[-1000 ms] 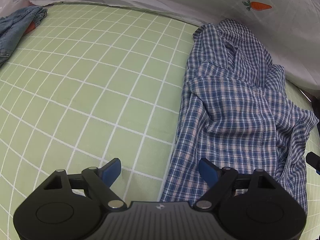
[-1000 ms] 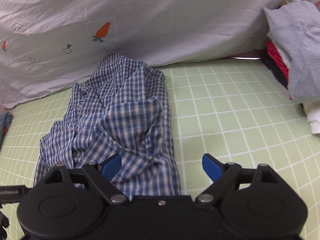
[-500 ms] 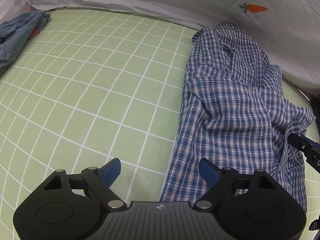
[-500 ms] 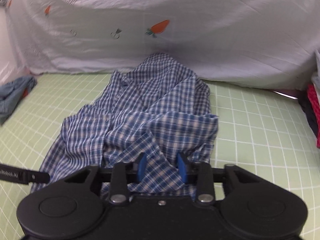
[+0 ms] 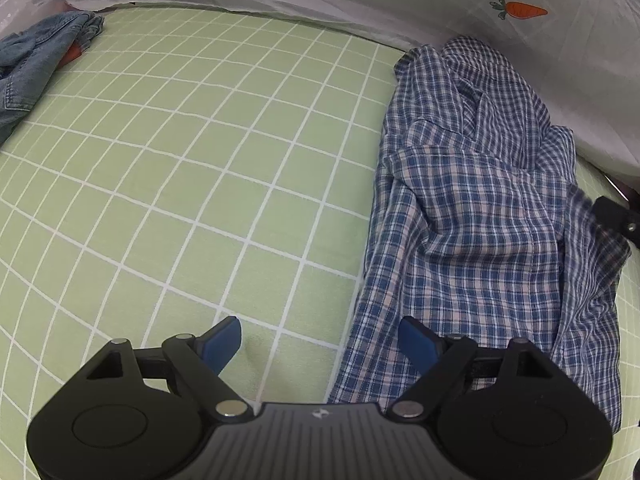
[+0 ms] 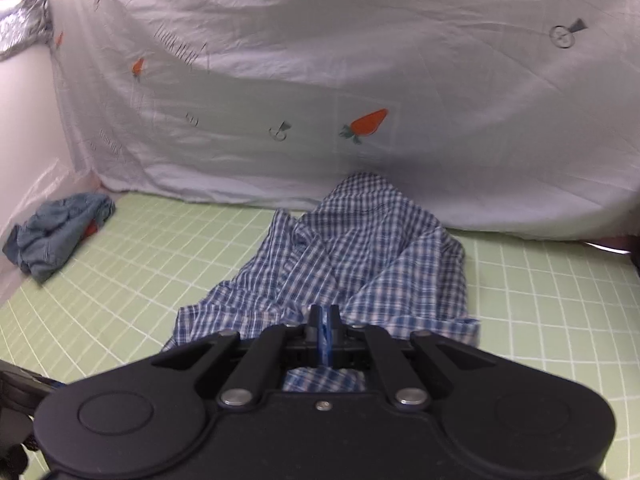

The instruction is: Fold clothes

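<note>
Blue pads of our right gripper (image 6: 323, 334) pinch the checked shirt's (image 6: 360, 264) near hem; our left gripper (image 5: 320, 344) hangs spread over the green grid sheet (image 5: 180, 168), the shirt's edge under one finger. Leftward lies bare sheet, denim (image 5: 32, 64) far off, white cloth (image 6: 360, 60) behind.

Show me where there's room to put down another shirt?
The big bare stretch of green sheet between the jeans and the plaid shirt. A smaller patch lies right of the shirt. The shirt's own side is crowded.
</note>
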